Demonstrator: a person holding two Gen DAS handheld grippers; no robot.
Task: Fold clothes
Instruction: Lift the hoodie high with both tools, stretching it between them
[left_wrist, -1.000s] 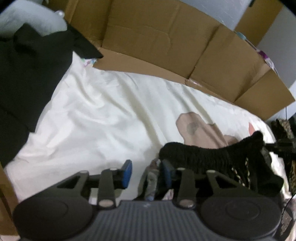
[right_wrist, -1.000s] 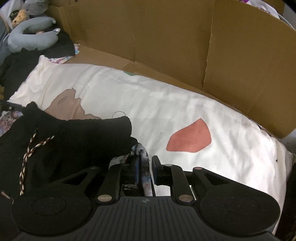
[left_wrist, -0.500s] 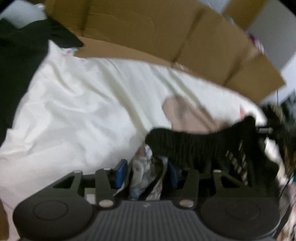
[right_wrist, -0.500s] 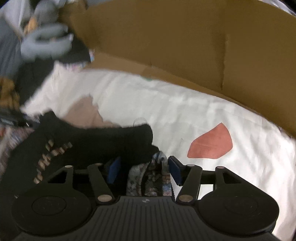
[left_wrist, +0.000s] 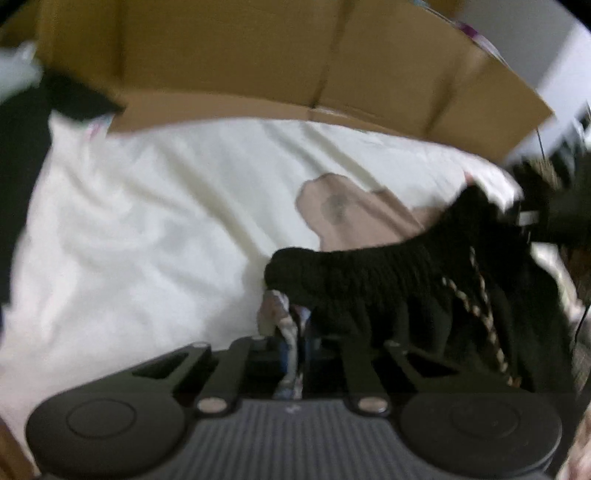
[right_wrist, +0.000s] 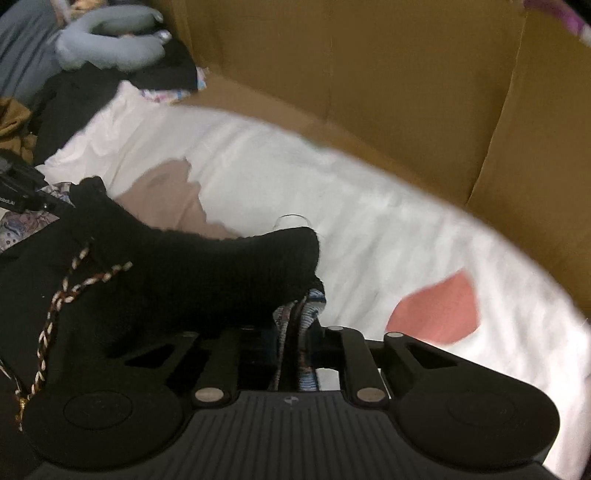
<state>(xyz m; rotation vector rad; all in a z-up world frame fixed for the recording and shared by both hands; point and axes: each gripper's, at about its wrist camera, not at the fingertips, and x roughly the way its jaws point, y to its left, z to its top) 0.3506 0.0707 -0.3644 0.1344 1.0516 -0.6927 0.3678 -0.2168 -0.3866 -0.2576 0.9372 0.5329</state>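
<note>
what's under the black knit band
Under the black knit band hangs patterned fabric, pinched in the right gripper and the left gripper. Behind it lies the white sheet with a beige patch. The band hides the rest.

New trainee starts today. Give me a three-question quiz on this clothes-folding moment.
1. True or false: the left gripper is shut on patterned cloth of the black knitted garment with a braided cord.
2. What does the right gripper pinch? A) the grey neck pillow B) the garment's patterned cloth C) the cardboard
3. Fill in: the garment hangs over a white sheet with a ____ patch near the right gripper.

Key: 1 true; 2 B; 3 red.
</note>
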